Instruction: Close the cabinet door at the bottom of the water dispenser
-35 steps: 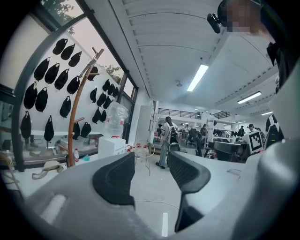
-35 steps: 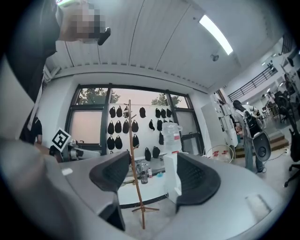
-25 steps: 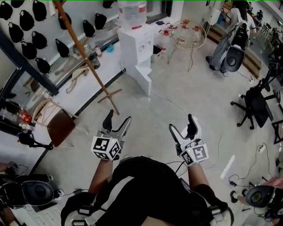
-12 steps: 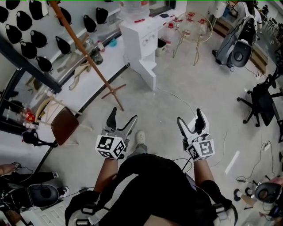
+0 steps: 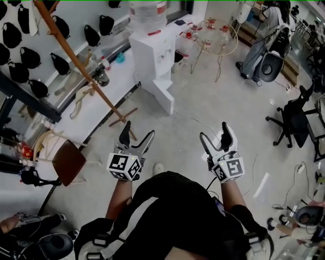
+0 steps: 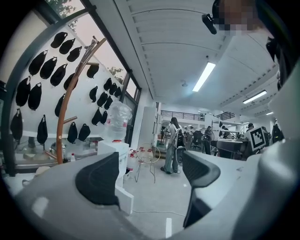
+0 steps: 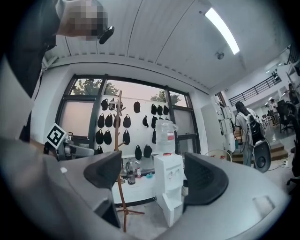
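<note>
The white water dispenser (image 5: 152, 53) stands at the far wall with a clear bottle (image 5: 147, 12) on top. Its bottom cabinet door (image 5: 163, 97) hangs open, swung out over the floor. Both grippers are held level, well short of it. My left gripper (image 5: 137, 132) is open and holds nothing. My right gripper (image 5: 215, 133) is open too, with nothing in it. In the left gripper view the dispenser (image 6: 114, 154) and door (image 6: 124, 200) show behind the left pad of that gripper (image 6: 150, 178). In the right gripper view the dispenser (image 7: 168, 180) and door (image 7: 171, 212) sit between the jaws of that gripper (image 7: 152, 176).
A slanted wooden coat stand (image 5: 81, 68) rises left of the dispenser, its feet on the floor ahead of my left gripper. A brown chair (image 5: 68, 160) is at the left. A round wire table (image 5: 216, 33), an office chair (image 5: 294, 122) and a floor cable (image 5: 198, 119) lie to the right.
The person has walked forward across the floor, carrying both grippers along side by side. A shoe now shows below the grippers. The left jaws look slightly wider.
</note>
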